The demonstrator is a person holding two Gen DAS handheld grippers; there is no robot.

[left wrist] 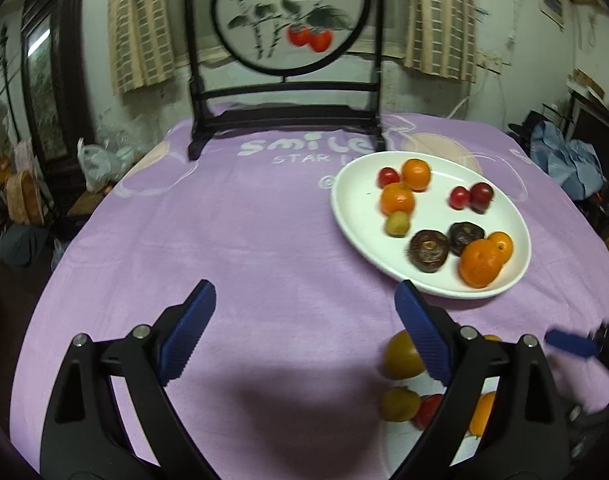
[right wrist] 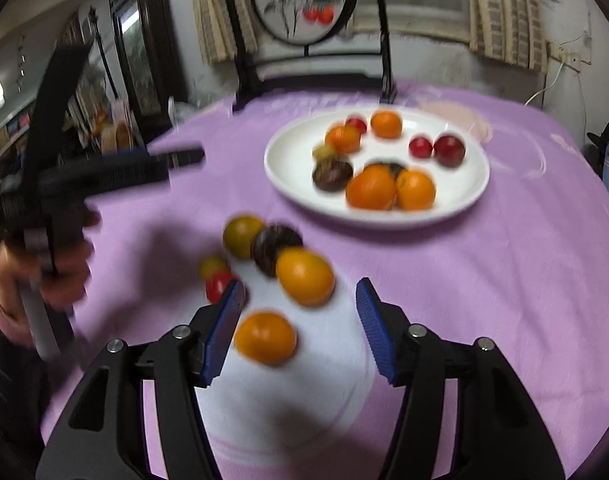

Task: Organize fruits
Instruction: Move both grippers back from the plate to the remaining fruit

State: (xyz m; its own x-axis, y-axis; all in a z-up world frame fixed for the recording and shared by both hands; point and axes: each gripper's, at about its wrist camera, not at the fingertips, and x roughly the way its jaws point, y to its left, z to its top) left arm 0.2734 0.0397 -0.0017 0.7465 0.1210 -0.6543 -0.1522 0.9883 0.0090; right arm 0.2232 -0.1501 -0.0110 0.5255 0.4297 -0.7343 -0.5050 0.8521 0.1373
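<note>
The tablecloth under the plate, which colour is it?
The tablecloth is purple with white lettering, clearest in the left wrist view.

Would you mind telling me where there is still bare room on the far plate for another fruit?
The far plate has bare room along its left rim and in the middle, between the oranges and the red fruits. Its near right is crowded by dark fruits and two oranges. Both grippers, left and right, are open.
</note>
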